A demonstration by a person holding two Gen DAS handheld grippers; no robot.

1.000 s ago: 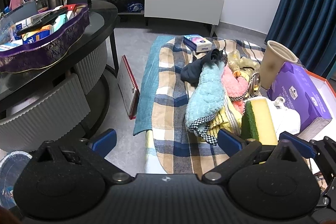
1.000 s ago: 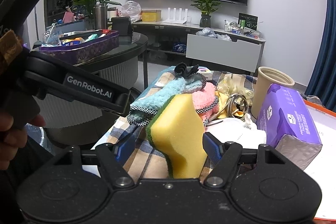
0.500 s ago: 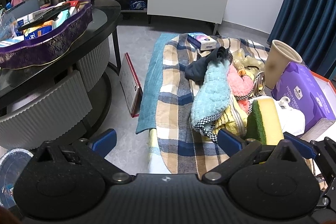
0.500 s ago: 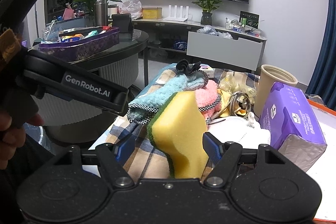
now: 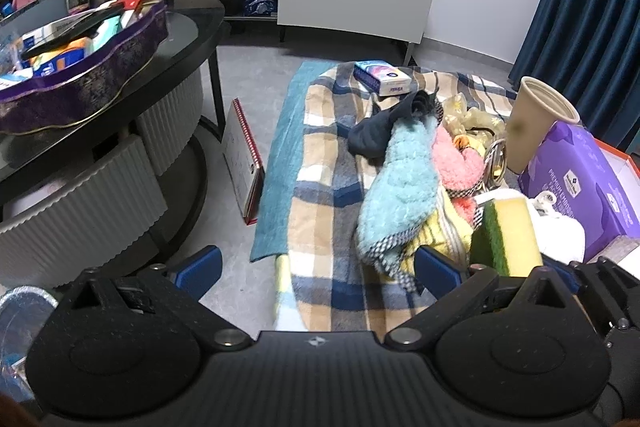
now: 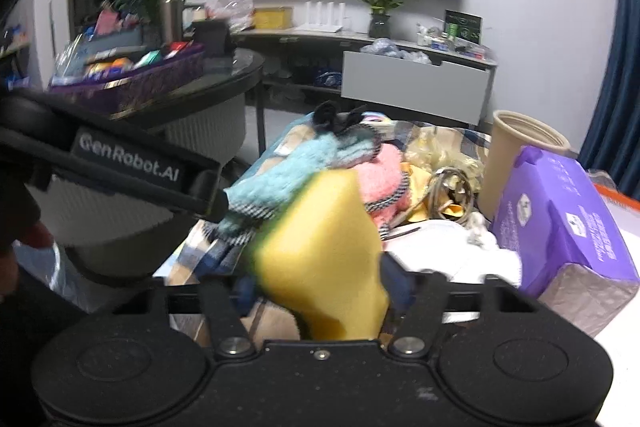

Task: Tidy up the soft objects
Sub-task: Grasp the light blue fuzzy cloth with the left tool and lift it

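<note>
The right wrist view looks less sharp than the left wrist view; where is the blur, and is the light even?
Right wrist view: motion blur smears the sponge between the fingers of the right hand-held gripper, and the background too. Left wrist view: sharp, the blue towel and plaid blanket crisp, fisheye bending the edges. Both views: dim indoor light, no strong glare.

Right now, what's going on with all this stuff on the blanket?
A person with a gripper in each hand is sorting soft things. The right gripper has just been closing on a yellow-and-green sponge, pads touching its sides. The left gripper is open and empty, beside the pile of fluffy cloths on the plaid blanket.
</note>
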